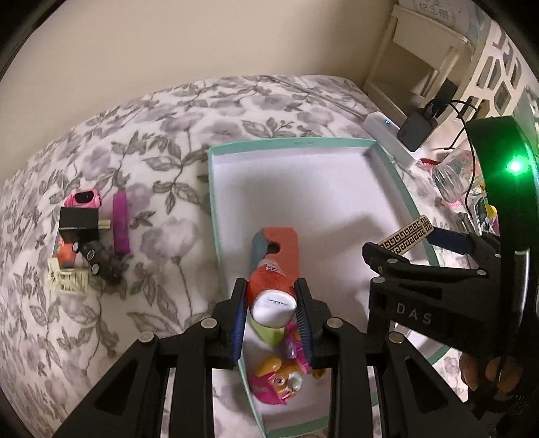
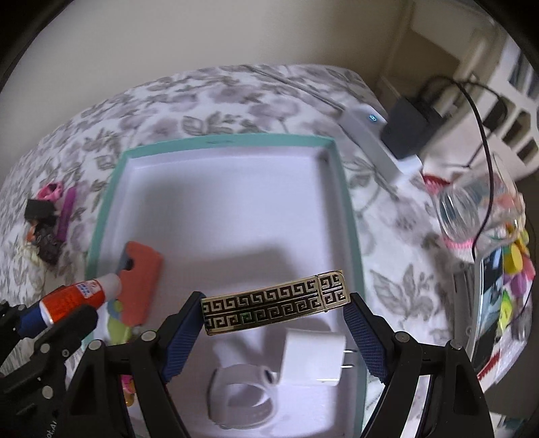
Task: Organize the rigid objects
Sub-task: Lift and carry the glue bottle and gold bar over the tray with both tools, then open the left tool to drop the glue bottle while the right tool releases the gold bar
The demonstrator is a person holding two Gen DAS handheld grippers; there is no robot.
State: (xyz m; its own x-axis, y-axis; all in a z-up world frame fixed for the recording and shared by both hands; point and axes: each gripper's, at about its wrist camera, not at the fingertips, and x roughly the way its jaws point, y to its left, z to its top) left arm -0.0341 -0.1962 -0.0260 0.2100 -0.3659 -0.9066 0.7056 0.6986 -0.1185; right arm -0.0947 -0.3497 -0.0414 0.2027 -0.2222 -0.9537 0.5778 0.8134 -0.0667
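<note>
Glue bottle (image 1: 269,286): clamped between the pads of left gripper (image 1: 272,320), above teal box (image 1: 215,215) near orange case (image 1: 283,246) | gold patterned bar (image 2: 274,301): held lengthwise by right gripper (image 2: 274,333), over white charger (image 2: 313,353) and white band (image 2: 239,397) inside box

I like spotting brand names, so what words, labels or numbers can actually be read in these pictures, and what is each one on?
"DAS": raised letters on the black body of the right gripper, seen from the left wrist view.
Glue bottle: a printed label patch, too small and blurred to read.
White power strip: a lit blue symbol, not readable.
Paper at the top edge of the left view: characters, too blurred to read.
</note>
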